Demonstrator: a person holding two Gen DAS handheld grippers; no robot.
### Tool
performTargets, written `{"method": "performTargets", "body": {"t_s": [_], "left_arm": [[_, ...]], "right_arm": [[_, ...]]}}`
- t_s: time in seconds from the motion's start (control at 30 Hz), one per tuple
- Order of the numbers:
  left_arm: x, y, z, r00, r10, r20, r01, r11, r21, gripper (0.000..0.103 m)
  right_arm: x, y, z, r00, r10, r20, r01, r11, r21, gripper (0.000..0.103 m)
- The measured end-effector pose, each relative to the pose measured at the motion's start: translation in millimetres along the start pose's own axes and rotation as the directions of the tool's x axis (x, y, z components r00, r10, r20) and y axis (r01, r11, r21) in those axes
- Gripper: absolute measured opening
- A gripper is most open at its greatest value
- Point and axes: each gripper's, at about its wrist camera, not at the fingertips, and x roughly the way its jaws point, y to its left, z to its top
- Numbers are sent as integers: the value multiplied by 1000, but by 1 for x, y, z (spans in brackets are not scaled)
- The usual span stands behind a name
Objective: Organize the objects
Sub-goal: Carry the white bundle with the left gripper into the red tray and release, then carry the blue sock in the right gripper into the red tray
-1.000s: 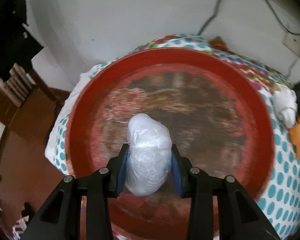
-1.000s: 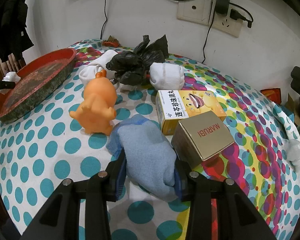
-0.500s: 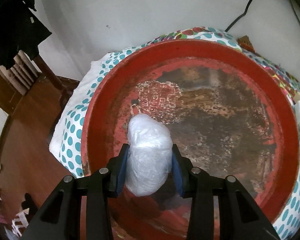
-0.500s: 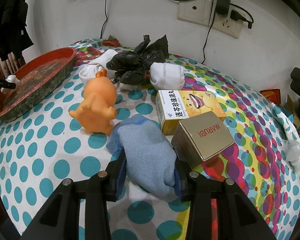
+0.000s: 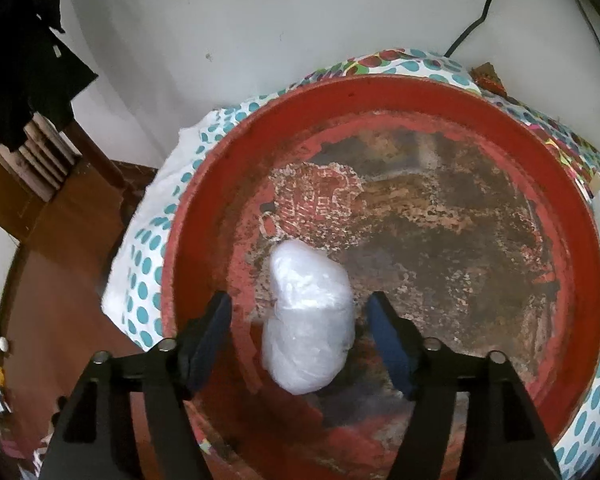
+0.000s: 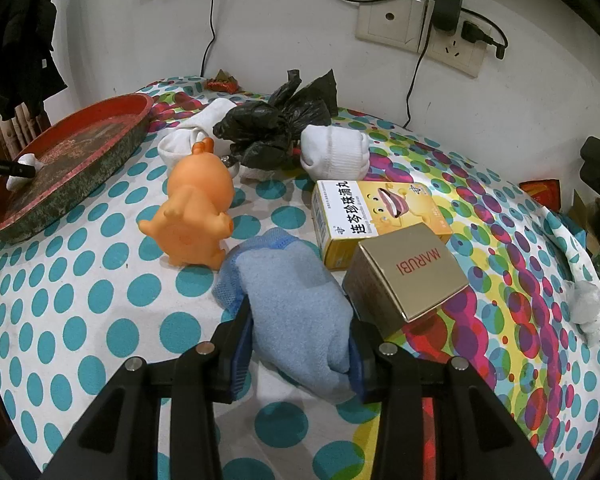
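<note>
Left gripper [image 5: 300, 332]: jaws opening, clear of white plastic bundle [image 5: 309, 320] between them, near red tray's [image 5: 380, 92] near-left rim | Right gripper [image 6: 300, 344]: clamped on blue sock [image 6: 296, 312], table's near edge

A wall socket [image 6: 414, 26] with plugged black cables [image 6: 414, 70].

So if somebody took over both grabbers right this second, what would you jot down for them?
Left gripper: jaws opening, pads clear of the white plastic bundle, which lies in the red tray.
Right gripper: shut on the blue sock, on the dotted tablecloth.
Done: bundle in tray.
Left: sock, orange toy, two boxes, white socks, black bag.
</note>
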Motion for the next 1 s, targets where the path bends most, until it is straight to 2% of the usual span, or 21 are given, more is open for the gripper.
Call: {"method": "performTargets", "body": {"t_s": [0.13,0.33,0.43,0.53,0.73,0.9,1.0], "left_arm": [[-7,2,-1,1000,-8,5,8,1000,-10,70],[-34,3,-14,998,-7,57,9,999,-35,81],[-50,3,-24,996,12,91,-8,999,-50,82],[-63,1,-36,993,18,115,-12,998,-54,88],[-72,5,-54,990,9,140,1,998,-69,90],[-76,13,-68,987,35,156,-23,997,-77,90],[-78,19,-73,985,15,170,1,996,-92,94]], "right_arm": [[0,0,0,1000,-2,1,2,1000,-4,39],[0,0,0,1000,-5,2,5,1000,-9,39],[0,1,0,1000,-8,3,8,1000,-13,37],[-2,5,1,1000,-25,6,25,1000,-17,32],[-8,7,1,999,-32,-3,32,998,44,28],[-27,14,-1,998,-55,4,54,996,69,28],[-39,17,-2,999,-48,-1,48,995,92,28]]}}
